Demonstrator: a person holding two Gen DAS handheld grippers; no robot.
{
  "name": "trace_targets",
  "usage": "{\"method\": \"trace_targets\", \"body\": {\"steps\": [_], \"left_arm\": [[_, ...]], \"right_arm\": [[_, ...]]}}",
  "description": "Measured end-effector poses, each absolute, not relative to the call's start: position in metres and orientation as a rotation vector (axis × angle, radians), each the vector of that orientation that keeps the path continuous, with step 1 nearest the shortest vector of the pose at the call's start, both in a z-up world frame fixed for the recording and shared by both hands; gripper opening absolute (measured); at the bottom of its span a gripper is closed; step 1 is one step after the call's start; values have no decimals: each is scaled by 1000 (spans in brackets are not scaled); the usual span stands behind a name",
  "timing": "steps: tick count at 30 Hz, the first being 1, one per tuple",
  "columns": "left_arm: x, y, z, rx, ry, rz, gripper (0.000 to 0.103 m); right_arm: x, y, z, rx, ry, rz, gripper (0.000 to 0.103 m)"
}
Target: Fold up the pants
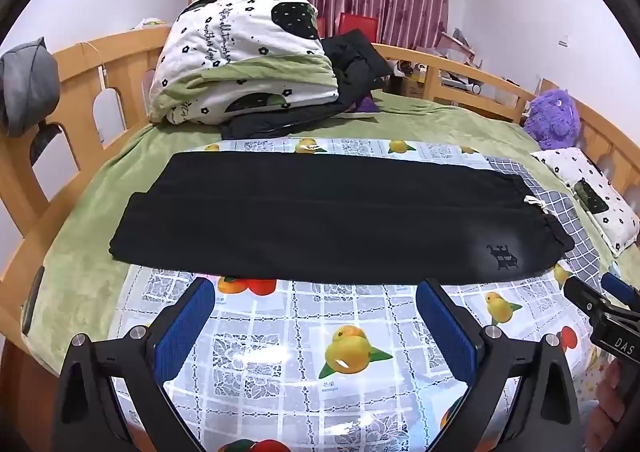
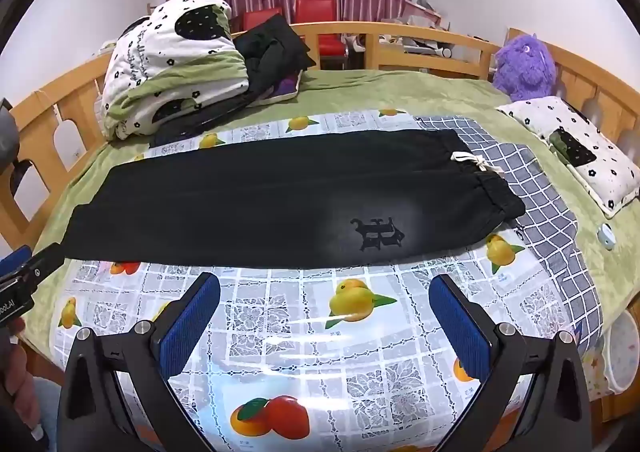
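Black pants (image 1: 320, 216) lie flat across the fruit-print plastic sheet (image 1: 280, 340), folded lengthwise, leg ends at the left and waistband with a white drawstring (image 1: 536, 202) at the right. They also show in the right wrist view (image 2: 260, 208), with a logo (image 2: 378, 238) near the waist. My left gripper (image 1: 314, 292) is open and empty, just in front of the pants' near edge. My right gripper (image 2: 324, 292) is open and empty, near the near edge below the logo. It also shows in the left wrist view (image 1: 600, 300).
A folded quilt (image 1: 244, 60) and dark clothes (image 1: 356, 56) sit at the far left of the bed. A purple plush toy (image 1: 554, 118) and a pillow (image 1: 592, 192) lie at the right. A checked cloth (image 2: 532, 188) lies under the waistband. A wooden bed rail (image 1: 120, 52) surrounds the bed.
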State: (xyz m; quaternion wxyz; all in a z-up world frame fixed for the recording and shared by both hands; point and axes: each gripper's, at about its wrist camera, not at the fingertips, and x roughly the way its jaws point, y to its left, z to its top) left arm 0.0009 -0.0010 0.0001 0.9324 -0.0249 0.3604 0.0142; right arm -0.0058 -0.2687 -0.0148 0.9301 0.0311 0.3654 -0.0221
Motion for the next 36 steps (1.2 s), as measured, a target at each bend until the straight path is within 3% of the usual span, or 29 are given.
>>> {"method": "trace_targets", "body": {"steps": [36], "left_arm": [[-4,-5,-3,-33,725,-6,101]], "right_arm": [[-12,-258,-14,18,739,-46,102]]}}
